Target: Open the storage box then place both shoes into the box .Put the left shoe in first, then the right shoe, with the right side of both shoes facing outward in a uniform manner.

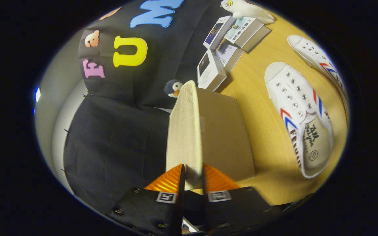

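Fingers [194,177] pinch the storage box's lid [184,131], nearly closed on its edge; we judge swinging it fully back clears the box [225,134], shoes [299,114] waiting at 2 o'clock on the tabletop [254,82].

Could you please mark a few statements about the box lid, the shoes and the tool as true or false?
1. The tool is shut on the edge of the beige fabric lid of the storage box. True.
2. Both white canvas shoes with red and blue stripes are already inside the box. False: the nearer shoe and the farther shoe lie on the wooden table.
3. The lid lies flat and closed. False: it is raised on edge between the fingers.
4. A small penguin toy sits beyond the lid. True.
5. The stacked white cartons lie between the two shoes. False: they lie beyond the box.
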A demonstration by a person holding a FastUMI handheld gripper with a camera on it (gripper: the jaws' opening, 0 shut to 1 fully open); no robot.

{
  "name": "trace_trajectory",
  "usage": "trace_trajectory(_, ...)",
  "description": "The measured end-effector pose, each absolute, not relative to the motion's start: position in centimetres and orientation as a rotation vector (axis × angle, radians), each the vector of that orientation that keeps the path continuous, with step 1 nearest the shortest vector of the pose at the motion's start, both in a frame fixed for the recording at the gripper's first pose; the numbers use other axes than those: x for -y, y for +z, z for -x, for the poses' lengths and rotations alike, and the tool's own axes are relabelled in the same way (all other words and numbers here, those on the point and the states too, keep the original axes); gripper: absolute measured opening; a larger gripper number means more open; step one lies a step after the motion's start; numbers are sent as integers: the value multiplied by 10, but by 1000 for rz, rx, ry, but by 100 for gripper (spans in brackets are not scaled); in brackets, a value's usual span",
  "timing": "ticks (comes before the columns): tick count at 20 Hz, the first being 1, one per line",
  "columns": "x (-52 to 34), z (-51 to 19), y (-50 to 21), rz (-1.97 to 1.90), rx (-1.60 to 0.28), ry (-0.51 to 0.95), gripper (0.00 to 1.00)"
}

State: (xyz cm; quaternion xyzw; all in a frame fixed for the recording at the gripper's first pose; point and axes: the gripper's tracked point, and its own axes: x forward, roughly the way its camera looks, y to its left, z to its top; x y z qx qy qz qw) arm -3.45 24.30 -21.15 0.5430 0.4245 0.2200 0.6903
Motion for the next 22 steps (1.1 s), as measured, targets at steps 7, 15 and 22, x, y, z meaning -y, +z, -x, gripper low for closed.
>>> trace_trajectory(7, -232, 33, -173, -1192, -949, 546, 2)
trace_trajectory(15, -260, 21, -101, -1034, -859, 650, 2)
trace_trajectory(22, -305, 12, -55, -918, -799, 705, 2)
